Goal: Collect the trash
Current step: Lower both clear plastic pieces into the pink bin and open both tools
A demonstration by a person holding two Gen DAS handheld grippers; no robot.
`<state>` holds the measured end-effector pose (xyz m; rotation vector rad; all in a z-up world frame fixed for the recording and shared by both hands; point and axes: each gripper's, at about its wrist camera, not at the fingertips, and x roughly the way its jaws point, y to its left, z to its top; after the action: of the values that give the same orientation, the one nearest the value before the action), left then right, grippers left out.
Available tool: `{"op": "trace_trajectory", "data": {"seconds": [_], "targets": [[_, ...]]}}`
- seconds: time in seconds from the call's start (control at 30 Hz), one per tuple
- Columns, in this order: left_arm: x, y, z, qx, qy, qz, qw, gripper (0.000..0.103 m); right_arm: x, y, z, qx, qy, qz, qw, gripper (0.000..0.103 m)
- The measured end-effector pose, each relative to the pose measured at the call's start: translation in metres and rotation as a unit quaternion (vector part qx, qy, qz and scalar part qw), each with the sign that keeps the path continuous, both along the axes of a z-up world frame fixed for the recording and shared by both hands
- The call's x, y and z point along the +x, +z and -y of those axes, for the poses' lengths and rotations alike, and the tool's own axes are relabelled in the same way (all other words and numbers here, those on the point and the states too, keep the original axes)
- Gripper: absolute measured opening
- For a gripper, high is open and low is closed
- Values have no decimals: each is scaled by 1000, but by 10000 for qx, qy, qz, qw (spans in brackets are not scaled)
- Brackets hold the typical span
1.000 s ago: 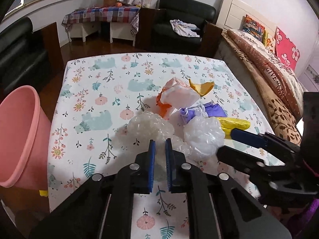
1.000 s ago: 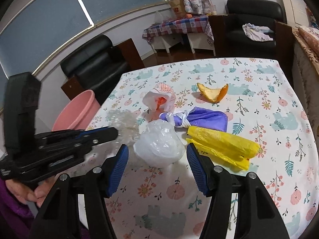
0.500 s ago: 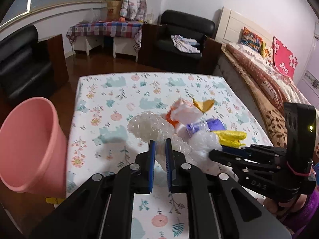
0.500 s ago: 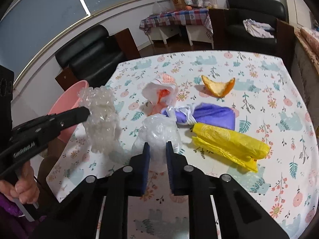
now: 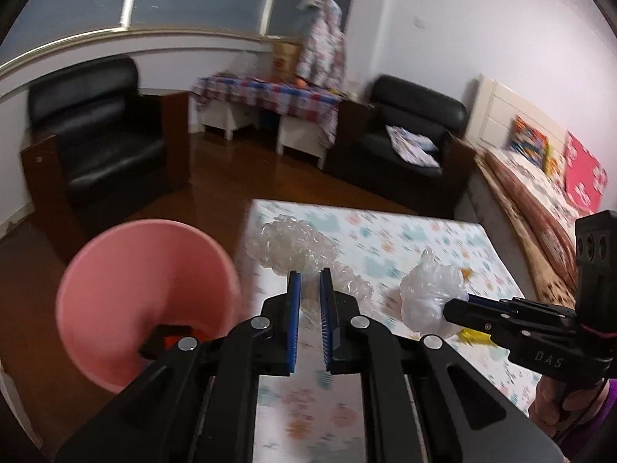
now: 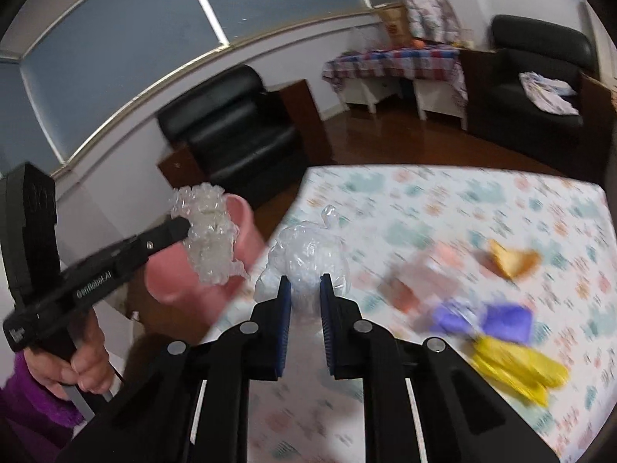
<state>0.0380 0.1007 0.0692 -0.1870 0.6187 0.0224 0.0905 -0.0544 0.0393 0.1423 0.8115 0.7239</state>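
Note:
My left gripper point(image 5: 307, 285) is shut on a strip of clear bubble wrap point(image 5: 293, 247) and holds it in the air beside the rim of the pink bin point(image 5: 146, 289), which shows in the right wrist view point(image 6: 246, 231) too. My right gripper point(image 6: 304, 289) is shut on a crumpled clear plastic bag point(image 6: 308, 254), lifted above the table; it also shows in the left wrist view point(image 5: 432, 297). On the floral tablecloth point(image 6: 462, 200) lie an orange peel point(image 6: 513, 260), a purple bag point(image 6: 493, 318), a yellow bag point(image 6: 520, 362) and a blurred orange-white wrapper point(image 6: 416, 277).
The pink bin stands on the wooden floor off the table's left edge, with dark items point(image 5: 169, 341) at its bottom. Black armchairs point(image 5: 100, 135) stand beyond it. A bed point(image 5: 547, 200) lies to the right of the table.
Both grippers have lifted their plastic pieces and swung left toward the pink bin. The bin now fills more of the left wrist view. The right gripper shut on the clear bag a second ago.

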Motion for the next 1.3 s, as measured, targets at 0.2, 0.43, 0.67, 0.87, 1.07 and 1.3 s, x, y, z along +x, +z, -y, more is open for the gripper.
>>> {"op": "trace_trajectory", "data": {"seconds": [0.2,0.43,0.67,0.87,1.07,1.3], "targets": [[-16,6,-45,128,650,135,9977,9,15,15,-73,35,529,34,9986,14],[-27,1,-79,428,1134,148,9925,9,17,12,-153,-101,984,-13,9951,14],[-29,-19,-111,286,1450,-31,9890,9,28,-7,-205,-436,1163,-193,9921,15],[-27,-36,-130,177,1563,-201,9874,9,34,-24,-224,-553,1115,-350,9916,16],[-24,-43,-140,0,1555,-282,9874,10,39,-30,-234,-603,1095,-417,9913,37],[-16,-47,-148,-342,1596,-351,9860,23,36,-30,-228,-527,1092,-349,9920,46]]}}
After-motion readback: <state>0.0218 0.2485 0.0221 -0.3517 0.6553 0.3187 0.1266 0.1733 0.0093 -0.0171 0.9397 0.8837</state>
